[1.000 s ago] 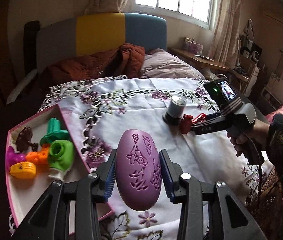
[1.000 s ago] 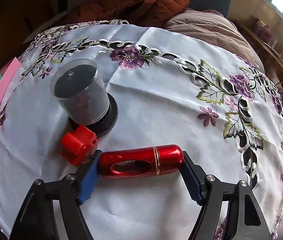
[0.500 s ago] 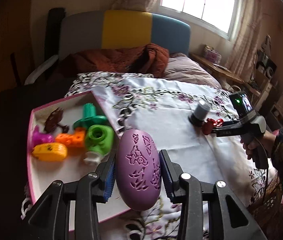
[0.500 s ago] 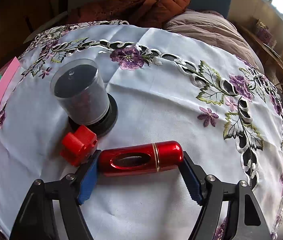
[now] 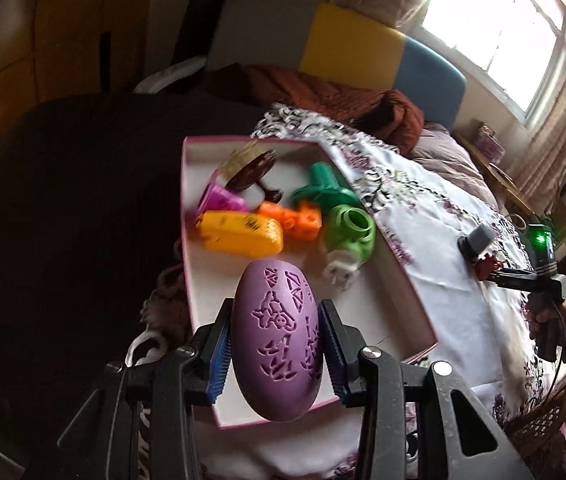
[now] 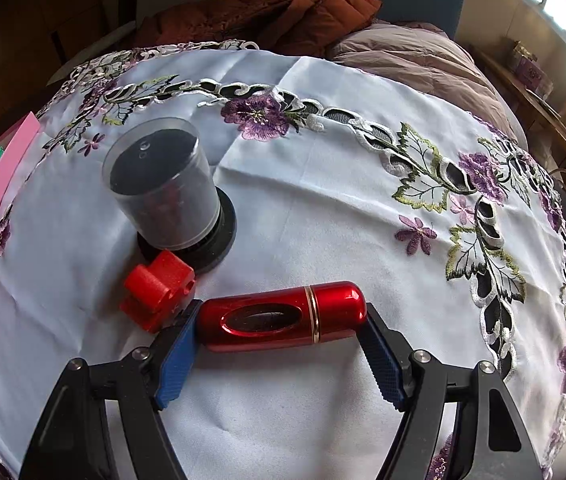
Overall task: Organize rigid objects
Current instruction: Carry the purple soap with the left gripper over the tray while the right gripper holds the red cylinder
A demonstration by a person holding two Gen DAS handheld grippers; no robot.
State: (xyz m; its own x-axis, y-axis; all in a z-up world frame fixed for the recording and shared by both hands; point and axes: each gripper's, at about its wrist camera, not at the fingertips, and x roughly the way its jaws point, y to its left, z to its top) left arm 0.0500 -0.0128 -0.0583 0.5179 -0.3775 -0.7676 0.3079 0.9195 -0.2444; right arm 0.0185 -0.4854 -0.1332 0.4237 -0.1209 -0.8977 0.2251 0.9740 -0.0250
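Holding purple egg point(image 5: 277, 338) in left tongs point(image 5: 275, 354) above pink tray point(image 5: 411, 292); we judge it hard, light, slippery; right tongs point(image 6: 279, 350) bracket red tube point(image 6: 281, 316) endwise on bench

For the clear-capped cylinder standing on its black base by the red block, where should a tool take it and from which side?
Judging from the right wrist view, grip the clear-capped cylinder across its straight wall, midway up, fingers either side. It stands upright on a wider black base, so the base rim is a poor hold. Come from the open cloth to its right or from above; the red block crowds its near side.
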